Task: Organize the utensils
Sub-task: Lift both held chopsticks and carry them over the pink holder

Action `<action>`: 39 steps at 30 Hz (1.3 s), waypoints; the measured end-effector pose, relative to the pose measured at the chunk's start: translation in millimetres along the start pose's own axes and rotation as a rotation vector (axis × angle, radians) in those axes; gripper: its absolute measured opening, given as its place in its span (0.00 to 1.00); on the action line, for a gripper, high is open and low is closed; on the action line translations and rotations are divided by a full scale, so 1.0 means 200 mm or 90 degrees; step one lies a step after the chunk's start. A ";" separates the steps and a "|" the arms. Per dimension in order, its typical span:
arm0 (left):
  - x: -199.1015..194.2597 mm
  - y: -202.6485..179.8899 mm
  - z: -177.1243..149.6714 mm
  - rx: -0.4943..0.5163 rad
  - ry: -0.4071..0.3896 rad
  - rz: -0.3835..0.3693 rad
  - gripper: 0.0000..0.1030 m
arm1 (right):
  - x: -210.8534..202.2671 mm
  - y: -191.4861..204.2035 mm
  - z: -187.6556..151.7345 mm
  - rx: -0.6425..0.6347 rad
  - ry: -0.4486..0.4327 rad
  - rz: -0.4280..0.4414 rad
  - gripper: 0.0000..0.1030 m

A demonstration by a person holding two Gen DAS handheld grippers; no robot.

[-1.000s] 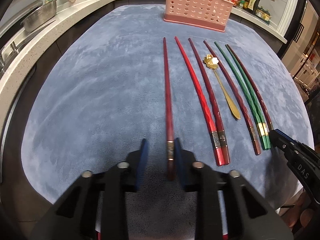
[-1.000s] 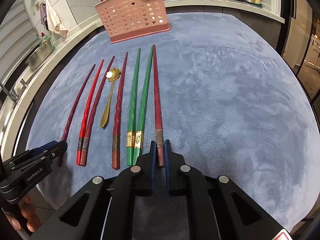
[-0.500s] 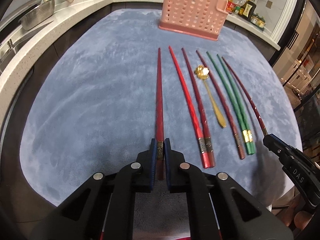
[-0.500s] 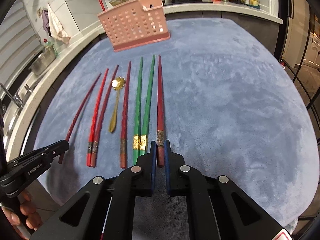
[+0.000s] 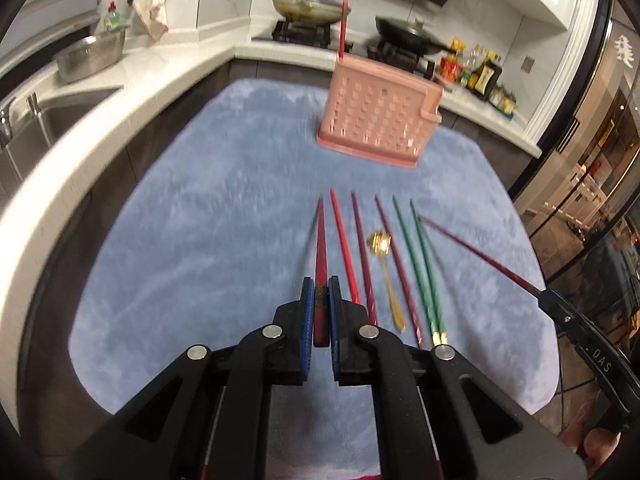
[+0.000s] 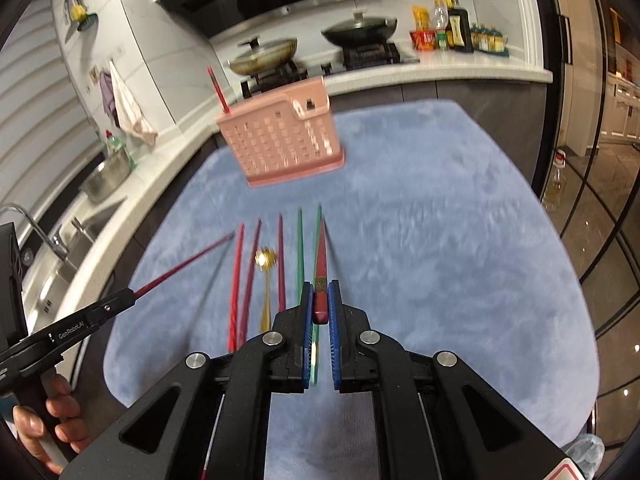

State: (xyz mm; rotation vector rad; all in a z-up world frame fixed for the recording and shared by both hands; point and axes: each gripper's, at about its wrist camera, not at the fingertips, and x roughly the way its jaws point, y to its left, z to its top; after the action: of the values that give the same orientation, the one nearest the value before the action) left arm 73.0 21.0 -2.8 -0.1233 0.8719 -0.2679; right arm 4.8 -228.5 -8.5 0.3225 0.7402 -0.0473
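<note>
My left gripper [image 5: 319, 286] is shut on a dark red chopstick [image 5: 320, 248] and holds it lifted above the blue mat [image 5: 200, 240]. My right gripper [image 6: 319, 289] is shut on another dark red chopstick [image 6: 320, 258], also lifted; it shows in the left wrist view [image 5: 476, 254]. On the mat lie red chopsticks [image 5: 344, 240], two green chopsticks [image 5: 416, 256] and a gold spoon [image 5: 384, 268]. A pink perforated utensil holder [image 5: 378, 120] stands at the mat's far end with one red chopstick [image 5: 342, 28] upright in it.
A white counter [image 5: 100, 120] curves around the mat, with a sink [image 5: 36, 128] and a steel bowl [image 5: 90, 58] at left. A stove with pans [image 6: 312, 54] and bottles [image 6: 452, 28] are behind the holder. Glass doors [image 6: 600, 160] are at right.
Both grippers have risen off the mat with their chopsticks, tips now in the air. A second ago the left gripper was still open around its chopstick; it has shut on it.
</note>
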 end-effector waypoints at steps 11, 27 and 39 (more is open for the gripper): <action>-0.18 -0.04 0.45 0.010 -0.091 0.009 0.06 | -0.14 0.01 0.42 -0.012 -0.079 -0.003 0.07; -0.41 -0.27 1.21 0.051 -0.234 -0.008 0.07 | -0.19 0.13 1.18 -0.012 -0.190 0.057 0.07; -0.17 -0.35 1.61 0.046 -0.271 -0.004 0.07 | 0.13 0.29 1.64 -0.021 -0.224 0.091 0.07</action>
State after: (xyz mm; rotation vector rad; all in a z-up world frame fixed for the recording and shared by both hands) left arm 286.3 -37.1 242.7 -0.1101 0.4389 -0.2666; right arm 247.2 -272.2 216.3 0.3248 0.3678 0.0429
